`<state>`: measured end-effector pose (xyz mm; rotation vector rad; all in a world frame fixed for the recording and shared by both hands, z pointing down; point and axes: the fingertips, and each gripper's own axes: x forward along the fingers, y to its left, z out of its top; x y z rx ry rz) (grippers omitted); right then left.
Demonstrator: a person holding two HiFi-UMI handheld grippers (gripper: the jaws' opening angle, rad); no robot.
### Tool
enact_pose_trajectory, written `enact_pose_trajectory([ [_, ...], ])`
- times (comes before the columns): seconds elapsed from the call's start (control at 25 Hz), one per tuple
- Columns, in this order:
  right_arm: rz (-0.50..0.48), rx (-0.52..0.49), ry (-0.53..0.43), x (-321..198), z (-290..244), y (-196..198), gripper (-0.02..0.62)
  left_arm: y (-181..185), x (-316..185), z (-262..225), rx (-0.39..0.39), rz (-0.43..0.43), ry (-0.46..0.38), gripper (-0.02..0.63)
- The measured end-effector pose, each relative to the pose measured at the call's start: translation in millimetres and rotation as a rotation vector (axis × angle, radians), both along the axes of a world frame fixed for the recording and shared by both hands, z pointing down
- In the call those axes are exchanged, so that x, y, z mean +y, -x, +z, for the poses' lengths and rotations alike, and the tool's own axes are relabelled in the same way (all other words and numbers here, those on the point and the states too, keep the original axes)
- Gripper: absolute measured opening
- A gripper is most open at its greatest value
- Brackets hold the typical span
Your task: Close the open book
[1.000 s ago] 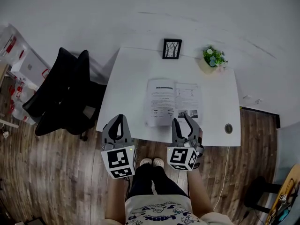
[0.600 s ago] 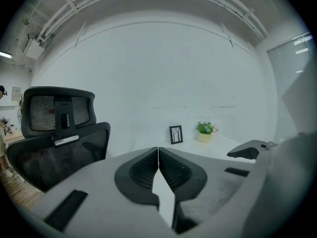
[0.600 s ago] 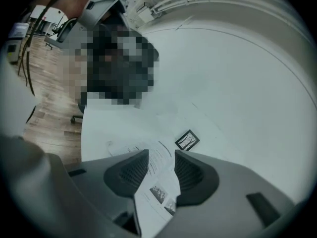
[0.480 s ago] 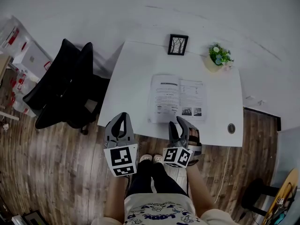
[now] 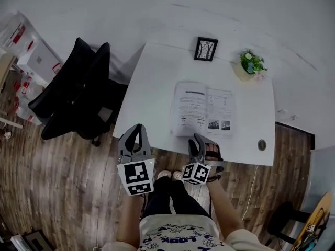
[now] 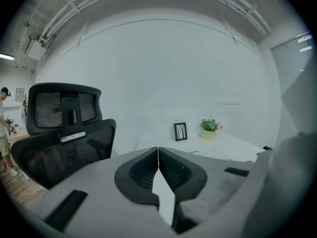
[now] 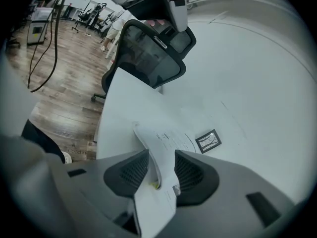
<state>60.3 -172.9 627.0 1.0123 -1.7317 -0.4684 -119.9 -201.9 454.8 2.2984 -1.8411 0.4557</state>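
Straddling open book (image 5: 204, 109) edge, right hand-held gripper (image 7: 162, 158), jaws apart

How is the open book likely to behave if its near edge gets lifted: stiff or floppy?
Probably floppy: the book looks thin, and its pages curve between the open jaws of the right tool. Likely light, since no thick cover shows. On the smooth white table it may slide when pushed.
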Motion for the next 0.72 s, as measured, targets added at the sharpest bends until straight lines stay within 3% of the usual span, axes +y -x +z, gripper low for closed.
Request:
enact_pose_trajectory([
  [0.2, -0.072, 0.072, 0.003, -3.3, 11.8, 11.7, 0.156, 7.0, 0.0, 3.1, 0.001, -0.017, 0.007, 0.023],
  [0.72, -0.137, 0.185, 0.023, -14.5, 37.2, 19.9, 0.156, 32.0, 1.6, 12.7, 0.008, -0.078, 0.028, 0.023],
])
